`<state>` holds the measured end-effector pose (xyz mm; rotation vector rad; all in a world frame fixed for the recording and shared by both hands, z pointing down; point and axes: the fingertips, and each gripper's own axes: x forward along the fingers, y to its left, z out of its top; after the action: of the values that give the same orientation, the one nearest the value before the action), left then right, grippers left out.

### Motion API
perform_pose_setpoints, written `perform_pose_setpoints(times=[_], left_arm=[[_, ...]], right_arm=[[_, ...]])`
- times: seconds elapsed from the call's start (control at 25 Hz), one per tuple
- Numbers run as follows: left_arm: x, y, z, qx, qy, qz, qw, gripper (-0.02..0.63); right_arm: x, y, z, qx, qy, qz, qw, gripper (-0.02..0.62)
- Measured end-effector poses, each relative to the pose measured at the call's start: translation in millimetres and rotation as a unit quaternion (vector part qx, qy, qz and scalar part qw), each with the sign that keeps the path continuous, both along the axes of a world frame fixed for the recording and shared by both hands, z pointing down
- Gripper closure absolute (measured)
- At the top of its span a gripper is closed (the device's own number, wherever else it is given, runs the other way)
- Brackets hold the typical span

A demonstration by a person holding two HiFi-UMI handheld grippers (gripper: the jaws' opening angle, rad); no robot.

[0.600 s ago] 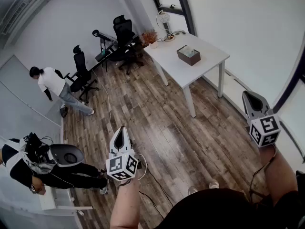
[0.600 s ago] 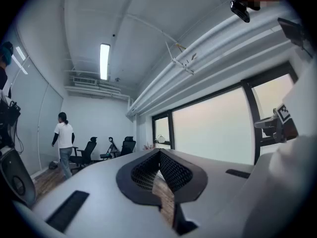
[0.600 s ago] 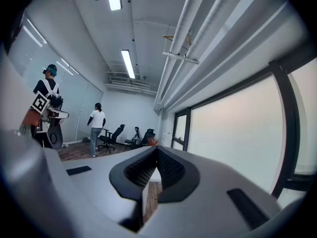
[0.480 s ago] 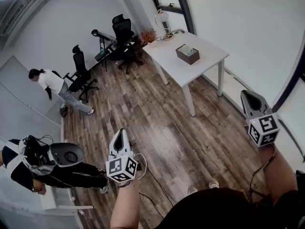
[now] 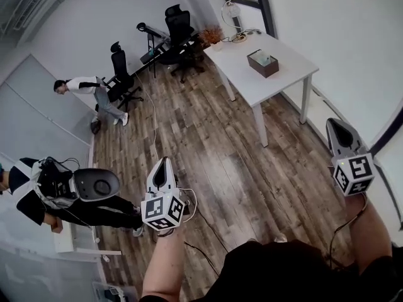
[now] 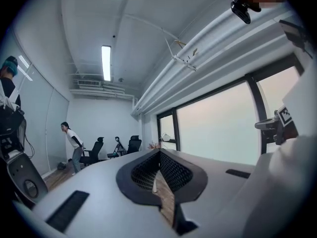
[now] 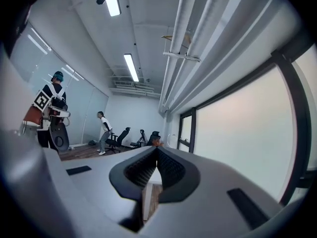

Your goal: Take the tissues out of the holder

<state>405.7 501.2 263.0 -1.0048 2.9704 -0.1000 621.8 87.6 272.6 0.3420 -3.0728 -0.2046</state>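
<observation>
Two grippers were up in the air, and both were empty. The left gripper (image 5: 165, 162) had its jaws pressed together with nothing between them. The right gripper (image 5: 332, 124) was shut the same way (only bits of the room showed past its pads).

The tissue holder (image 5: 263, 64) was a brown box with pale tissues (image 5: 265, 59) in its top. It sat about the middle of the white table (image 5: 242, 74) across the room, well apart from both grippers.

I think the job had not begun, and the first step was to walk over to the table. To do it well, one gripper would need to open over the box and pinch only the top tissue. The other could hold the box down so it would not lift too.

The wooden floor (image 5: 208, 150) between the grippers and the table looked open. A thin cable (image 5: 203, 224) lay near the feet and could trip someone. The office chairs (image 5: 121, 75) and a person (image 5: 88, 92) were off to the left, away from the path. Another person (image 5: 47, 194) with gear sat close on the left. The window wall ran close on the right, so the right arm had less room there.
</observation>
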Motion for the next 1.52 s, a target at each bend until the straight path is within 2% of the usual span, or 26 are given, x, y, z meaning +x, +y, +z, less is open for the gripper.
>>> perform_pose_setpoints(times=[0.2, 0.36, 0.52, 1.0, 1.28, 1.52], left_arm=[[11.0, -6.5, -5.9, -0.005, -0.025, -0.003, 0.9997, 0.598], [-12.6, -12.7, 3.9, -0.016, -0.013, -0.008, 0.9998, 0.598], [-52.5, -24.9, 17.6, -0.012, 0.000, -0.002, 0.9999, 0.600], [-198.1, -71.1, 23.8, -0.025, -0.008, 0.044, 0.9987, 0.598], [-279.8, -74.3, 37.8, -0.020, 0.000, 0.053, 0.9984, 0.598], [-331.1, -83.7, 48.9, -0.019, 0.009, 0.060, 0.9980, 0.598]], right_arm=[[-11.5, -18.6, 14.9, -0.001, 0.012, 0.007, 1.000, 0.591], [-36.6, -36.3, 43.5, -0.021, 0.017, 0.007, 1.000, 0.591], [-71.7, -50.4, 50.1, -0.023, 0.025, 0.013, 0.999, 0.591], [-200.2, -76.6, 51.8, -0.038, 0.035, 0.051, 0.997, 0.591], [-271.2, -79.5, 55.0, -0.032, 0.041, 0.061, 0.997, 0.591], [-322.8, -81.5, 51.3, -0.031, 0.040, 0.066, 0.997, 0.591]])
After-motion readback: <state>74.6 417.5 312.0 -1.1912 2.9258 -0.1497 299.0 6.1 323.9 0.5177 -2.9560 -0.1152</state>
